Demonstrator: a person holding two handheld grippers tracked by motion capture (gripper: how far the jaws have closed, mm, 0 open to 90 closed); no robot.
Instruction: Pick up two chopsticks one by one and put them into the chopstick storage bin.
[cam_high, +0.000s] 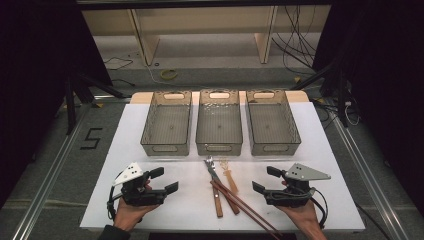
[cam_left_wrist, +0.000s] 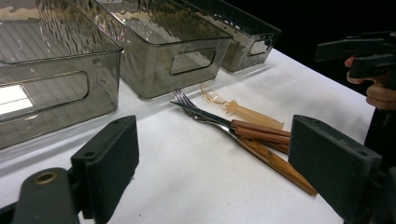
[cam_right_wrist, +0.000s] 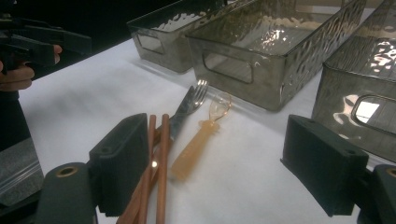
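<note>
Nearest you, your left hand-held gripper (cam_high: 159, 186) rests on the white counter (cam_high: 125, 150) with its jaws spread wide and nothing between them, and your right hand-held gripper (cam_high: 266, 182) sits opposite in the same way, jaws apart and empty. Both point inward at the small pile of cutlery lying between them, so nothing has been picked up yet. In that pile the two reddish chopsticks (cam_high: 245, 207) lie slanted, running toward your right hand; they cross over the wooden handles of the knife (cam_left_wrist: 243, 127) and the fork (cam_right_wrist: 189, 105), which lie touching one another with their metal ends pointing away from you. Just beside them on the right lies the amber-handled spoon (cam_high: 228, 176) with its clear bowl toward the bins; it looks to lie apart from the fork, though the high view is too coarse there for you to be sure. Beyond the cutlery stand three smoky clear bins in a row: the left bin (cam_high: 166, 125), the middle bin (cam_high: 219, 124) and the right bin (cam_high: 272, 124). All three appear empty, with only their ribbed floors showing. Judged from this, the sorting has not begun: every piece is still on the counter, and all the picks and placements into the bins remain for you to do.
</note>
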